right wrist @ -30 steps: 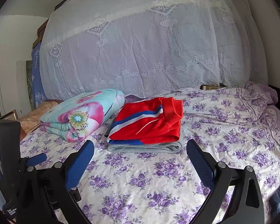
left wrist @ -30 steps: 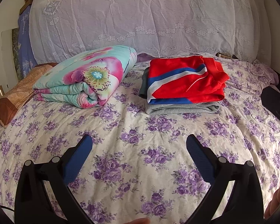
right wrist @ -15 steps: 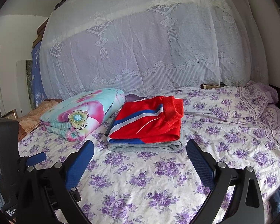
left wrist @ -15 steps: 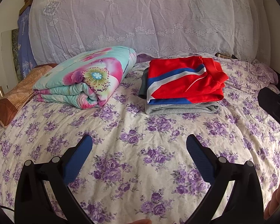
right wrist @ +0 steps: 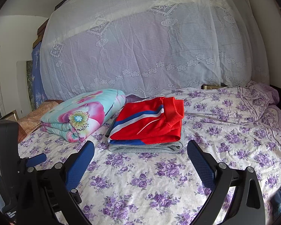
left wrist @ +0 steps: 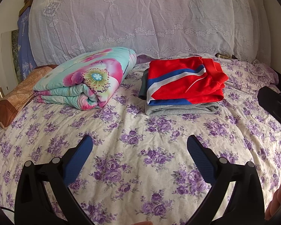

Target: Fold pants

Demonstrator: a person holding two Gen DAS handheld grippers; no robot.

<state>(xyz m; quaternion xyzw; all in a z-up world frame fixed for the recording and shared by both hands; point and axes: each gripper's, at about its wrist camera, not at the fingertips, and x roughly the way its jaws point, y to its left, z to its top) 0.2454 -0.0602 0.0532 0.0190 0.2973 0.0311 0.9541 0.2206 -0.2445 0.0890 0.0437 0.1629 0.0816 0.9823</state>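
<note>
Pants: two folded pairs stacked, red pants (left wrist: 185,82) atop grey pants (left wrist: 181,109), beside one floral quilt (left wrist: 88,80).
My grippers: left gripper (left wrist: 140,150) and right gripper (right wrist: 140,154) spread wide, holding nothing.
Writing: none readable.

Right gripper (left wrist: 275,106) body edged further into left wrist view at 3 o'clock, moving toward 9. Left gripper (right wrist: 35,159) sat slightly higher in right wrist view at 8 o'clock.

You're facing a bed (right wrist: 224,131) in purple-floral sheet, white lace net (right wrist: 140,46) draped along its far edge, pale walls (right wrist: 13,37) around, daylight coming through the net.
</note>
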